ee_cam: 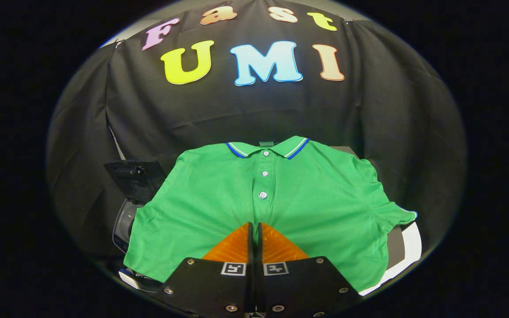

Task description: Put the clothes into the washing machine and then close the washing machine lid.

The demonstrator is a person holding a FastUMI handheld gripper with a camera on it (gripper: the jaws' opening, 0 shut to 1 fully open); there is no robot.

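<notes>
A: How far along are you?

B: You're at the start. The green knit polo shirt with the blue-and-white striped collar (pixel 281 194) lies spread flat, buttons up, across the middle of the frame. Nothing is in the machine yet.

A: And the gripper?

B: Your gripper (pixel 255 226) sits at lower centre with its fingers pressed together, tips at the shirt's lower front. Whether any cloth is pinched between them I can't tell.

A: Where's the washer?

B: At the left edge, partly under the shirt's sleeve, there's a dark machine with a raised smoky lid (pixel 135 176). I judge that's it. Loading and closing are both left.

A: Any writing?

B: No readable brand; just two small square markers (pixel 254 268) on the gripper body.
</notes>
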